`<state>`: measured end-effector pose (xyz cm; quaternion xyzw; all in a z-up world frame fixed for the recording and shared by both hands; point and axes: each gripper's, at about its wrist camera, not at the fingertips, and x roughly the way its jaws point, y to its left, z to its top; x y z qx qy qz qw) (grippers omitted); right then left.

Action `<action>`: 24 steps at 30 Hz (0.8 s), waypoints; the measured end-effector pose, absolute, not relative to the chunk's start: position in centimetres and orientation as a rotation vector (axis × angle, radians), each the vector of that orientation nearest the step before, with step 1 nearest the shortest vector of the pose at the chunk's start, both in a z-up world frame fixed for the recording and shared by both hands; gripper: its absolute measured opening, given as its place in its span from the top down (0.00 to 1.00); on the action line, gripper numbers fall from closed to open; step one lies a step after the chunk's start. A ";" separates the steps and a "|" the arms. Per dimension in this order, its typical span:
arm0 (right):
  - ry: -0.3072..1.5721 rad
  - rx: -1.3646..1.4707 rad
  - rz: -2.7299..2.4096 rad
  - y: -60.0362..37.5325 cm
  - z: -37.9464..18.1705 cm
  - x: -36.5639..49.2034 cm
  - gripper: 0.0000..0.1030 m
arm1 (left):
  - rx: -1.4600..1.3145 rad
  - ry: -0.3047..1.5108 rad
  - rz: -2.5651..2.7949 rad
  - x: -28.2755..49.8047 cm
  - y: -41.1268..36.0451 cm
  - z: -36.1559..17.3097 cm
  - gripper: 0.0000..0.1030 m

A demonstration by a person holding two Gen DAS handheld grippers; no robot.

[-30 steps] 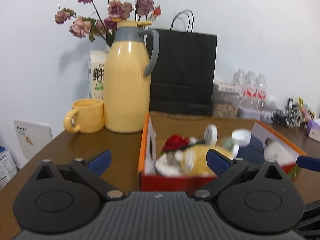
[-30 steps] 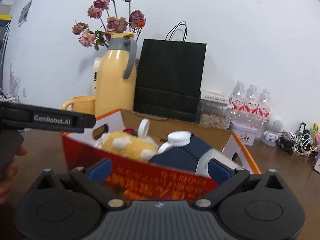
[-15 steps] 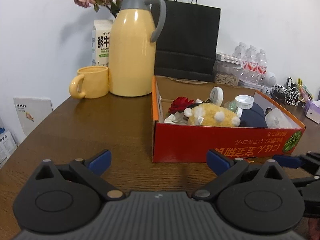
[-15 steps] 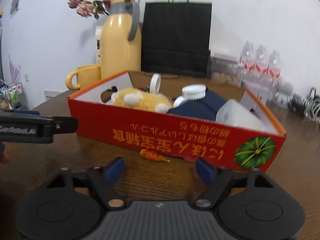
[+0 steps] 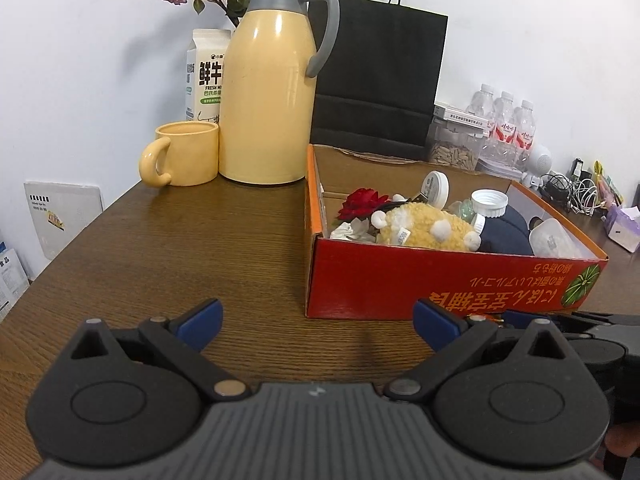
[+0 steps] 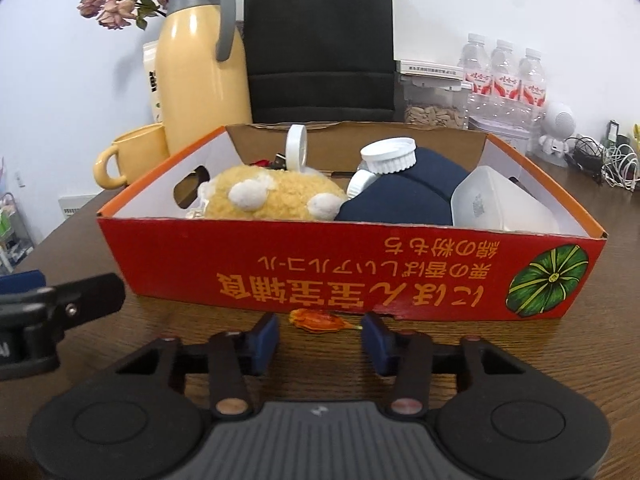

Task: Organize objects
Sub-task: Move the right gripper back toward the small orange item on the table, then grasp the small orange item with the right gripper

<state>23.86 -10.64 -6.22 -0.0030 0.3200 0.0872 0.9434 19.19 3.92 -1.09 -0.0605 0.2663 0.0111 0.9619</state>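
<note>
The right tool [image 6: 320, 338] sits low over the brown wooden worktop [image 5: 180, 240], just in front of the red cardboard box [image 6: 360, 280], and its blue-padded jaws have just been closing; they stand partly apart, not yet pressing on anything, with a small orange dried flower [image 6: 318, 320] lying on the worktop just ahead of the gap between them, against the foot of the box's front wall. The left tool [image 5: 316, 322] hangs released, its jaws spread wide over bare worktop in front of the box's near left corner, nothing between them. Inside the box lie a yellow plush toy [image 6: 276, 196] with white spots toward the left, a dark blue cloth item [image 6: 400, 200] in the middle, a translucent white plastic container [image 6: 496, 204] at the right end, a white ribbed screw cap [image 6: 390, 156] atop the blue item, and a white round lid [image 6: 296, 148] standing on edge behind the plush. A red artificial rose [image 5: 362, 202] lies at the box's far left corner. Behind the box, to its left, stand a yellow thermos jug [image 5: 268, 92] with a grey handle and a yellow mug [image 5: 184, 154]; a black paper bag [image 5: 380, 80] stands directly behind the box.
</note>
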 end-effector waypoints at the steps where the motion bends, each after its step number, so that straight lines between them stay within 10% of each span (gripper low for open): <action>1: 0.652 -0.005 0.172 -10.6 -6.2 23.9 0.63 | -0.123 0.541 0.022 19.2 3.9 -1.1 0.00; 16: 0.633 -0.006 0.176 -10.7 -6.1 23.4 0.68 | -0.134 0.568 0.038 19.6 4.1 -1.5 0.00; 20: 0.623 -0.009 0.173 -10.5 -6.1 23.5 0.47 | -0.130 0.571 0.037 19.7 4.0 -1.6 0.00; 24: 0.645 -0.016 0.173 -10.0 -6.4 24.0 0.57 | -0.131 0.577 0.040 19.7 4.1 -1.6 0.00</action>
